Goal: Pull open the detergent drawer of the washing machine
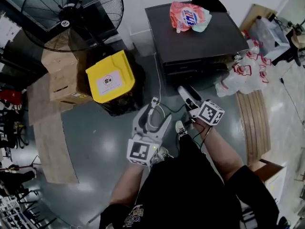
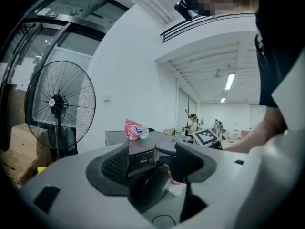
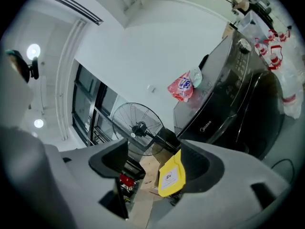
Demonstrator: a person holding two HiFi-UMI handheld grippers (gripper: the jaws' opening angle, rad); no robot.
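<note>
The dark grey washing machine (image 1: 198, 37) stands ahead of me, with a pink detergent bag (image 1: 187, 15) on its lid. Its front panel (image 3: 224, 92) carries a knob and a brand logo; the panel looks flush and I cannot make out the drawer's edges. The door glass shows below the panel (image 2: 150, 185). My left gripper (image 1: 153, 114) is held low in front of the machine, a short way off, jaws open and empty (image 2: 152, 161). My right gripper (image 1: 187, 93) is nearer the machine's front, rolled onto its side, jaws open with nothing between them (image 3: 155, 163).
A large black floor fan (image 1: 71, 13) stands at the left. A yellow bin (image 1: 110, 76) sits on dark stuff beside cardboard boxes (image 1: 59, 78). White bags with red print (image 1: 245, 73) lie right of the machine. A cable (image 1: 157, 80) trails on the grey floor.
</note>
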